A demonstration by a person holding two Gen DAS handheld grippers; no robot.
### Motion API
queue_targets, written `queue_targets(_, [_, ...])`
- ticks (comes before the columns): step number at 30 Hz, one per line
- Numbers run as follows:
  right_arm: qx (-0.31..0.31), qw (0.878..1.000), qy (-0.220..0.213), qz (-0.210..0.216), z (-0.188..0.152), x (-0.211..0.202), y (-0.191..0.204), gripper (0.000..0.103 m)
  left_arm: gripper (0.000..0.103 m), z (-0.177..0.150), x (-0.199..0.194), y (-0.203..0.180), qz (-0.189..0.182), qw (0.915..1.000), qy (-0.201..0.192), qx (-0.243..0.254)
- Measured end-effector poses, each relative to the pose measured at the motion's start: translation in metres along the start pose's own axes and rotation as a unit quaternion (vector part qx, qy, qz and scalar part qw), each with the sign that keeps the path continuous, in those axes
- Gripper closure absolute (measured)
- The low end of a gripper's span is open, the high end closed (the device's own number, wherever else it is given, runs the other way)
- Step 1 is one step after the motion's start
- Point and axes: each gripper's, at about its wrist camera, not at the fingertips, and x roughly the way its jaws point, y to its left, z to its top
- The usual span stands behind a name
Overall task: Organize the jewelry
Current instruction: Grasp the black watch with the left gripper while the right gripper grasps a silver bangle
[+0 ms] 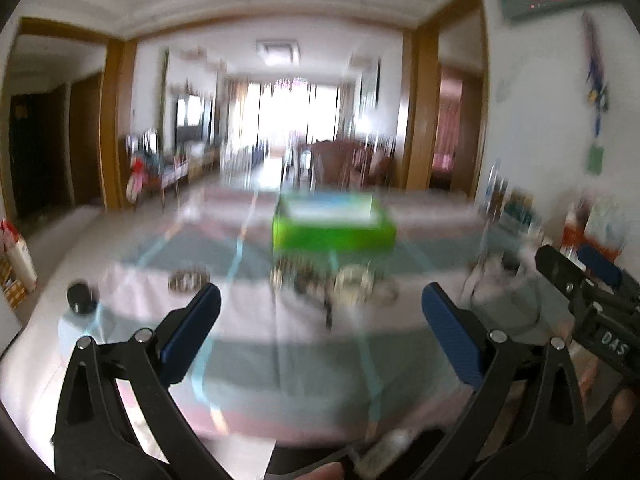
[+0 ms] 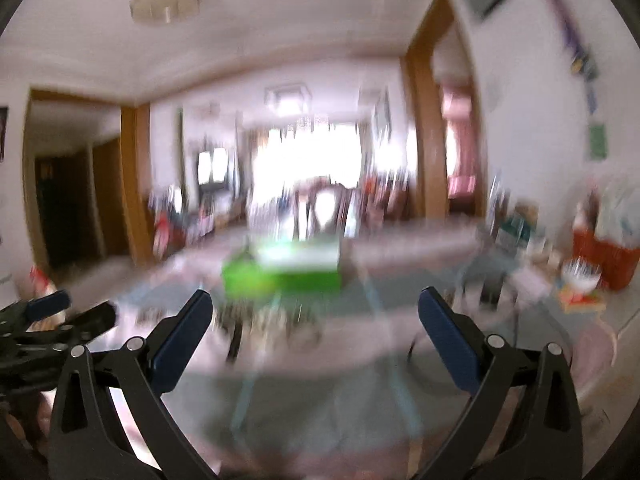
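Both views are motion-blurred. A green box (image 1: 334, 222) stands on the table (image 1: 280, 344) beyond a blurred cluster of jewelry (image 1: 332, 282); one separate bracelet-like piece (image 1: 188, 278) lies to the left. My left gripper (image 1: 320, 312) is open and empty, held above the near table, short of the jewelry. My right gripper (image 2: 316, 320) is open and empty, also short of the jewelry (image 2: 276, 320) and the green box (image 2: 284, 272). Each gripper shows at the edge of the other's view: the right one (image 1: 580, 276), the left one (image 2: 60, 312).
A small bottle with a black cap (image 1: 80, 308) stands at the table's left. Cluttered items, a white bowl (image 2: 580, 278) and a red container (image 2: 608, 260) sit at the right by the wall. A dark cable (image 2: 424, 344) lies on the right.
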Motion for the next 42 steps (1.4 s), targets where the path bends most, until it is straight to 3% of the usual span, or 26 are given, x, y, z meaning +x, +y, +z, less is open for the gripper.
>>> queue_targets(2, [-0.008, 0.999, -0.040, -0.026, -0.006, 0.001, -0.003, 0.002, 0.004, -0.004, 0.001, 0.008, -0.002, 0.9996, -0.026, -0.010])
queue_targets(3, [-0.009, 0.999, -0.022, -0.035, -0.011, 0.014, -0.004, 0.003, 0.004, -0.011, 0.016, 0.015, -0.005, 0.9998, -0.007, -0.019])
queue_targets(5, [-0.007, 0.997, 0.076, -0.004, -0.025, 0.053, -0.006, 0.003, 0.004, -0.028, 0.053, 0.025, -0.022, 0.9958, 0.083, -0.031])
queue_targets(7, [0.006, 0.993, 0.120, 0.005, -0.036, 0.073, -0.008, 0.002, 0.004, -0.052, 0.078, 0.038, -0.018, 0.9895, 0.135, -0.049])
queue_targets(9, [-0.006, 0.991, 0.133, -0.007, -0.046, 0.084, -0.005, 0.003, 0.004, -0.061, 0.084, 0.046, 0.007, 0.9910, 0.124, -0.049])
queue_targets(11, [-0.026, 0.987, 0.158, -0.006, -0.053, 0.097, 0.001, 0.003, 0.004, -0.064, 0.091, 0.053, 0.008, 0.9899, 0.129, -0.060])
queue_targets(16, [-0.025, 0.979, 0.202, 0.008, -0.066, 0.132, 0.002, 0.003, 0.004, -0.067, 0.125, 0.061, -0.008, 0.9793, 0.182, -0.088])
queue_targets(23, [-0.055, 0.962, 0.267, 0.022, -0.073, 0.202, -0.005, 0.003, 0.004, -0.055, 0.181, 0.044, 0.012, 0.9774, 0.209, -0.032])
queue_targets(26, [-0.066, 0.954, 0.290, 0.031, -0.073, 0.230, -0.005, 0.009, 0.004, -0.045, 0.210, 0.041, 0.012, 0.9742, 0.224, -0.026])
queue_targets(30, [-0.080, 0.941, 0.325, 0.043, -0.078, 0.270, -0.001, 0.026, 0.005, -0.035, 0.245, 0.042, 0.014, 0.9692, 0.245, -0.023])
queue_targets(32, [-0.087, 0.933, 0.345, 0.047, -0.084, 0.288, 0.002, 0.029, 0.013, -0.034, 0.266, 0.043, 0.019, 0.9650, 0.261, -0.015])
queue_targets(35, [-0.089, 0.925, 0.367, 0.051, -0.090, 0.308, 0.003, 0.043, 0.028, -0.034, 0.292, 0.048, 0.015, 0.9553, 0.295, -0.016])
queue_targets(39, [-0.088, 0.915, 0.389, 0.067, -0.097, 0.325, 0.004, 0.058, 0.043, -0.038, 0.315, 0.052, 0.007, 0.9481, 0.317, -0.018])
queue_targets(42, [-0.089, 0.907, 0.404, 0.075, -0.104, 0.337, 0.005, 0.070, 0.061, -0.043, 0.327, 0.053, -0.003, 0.9433, 0.331, -0.023])
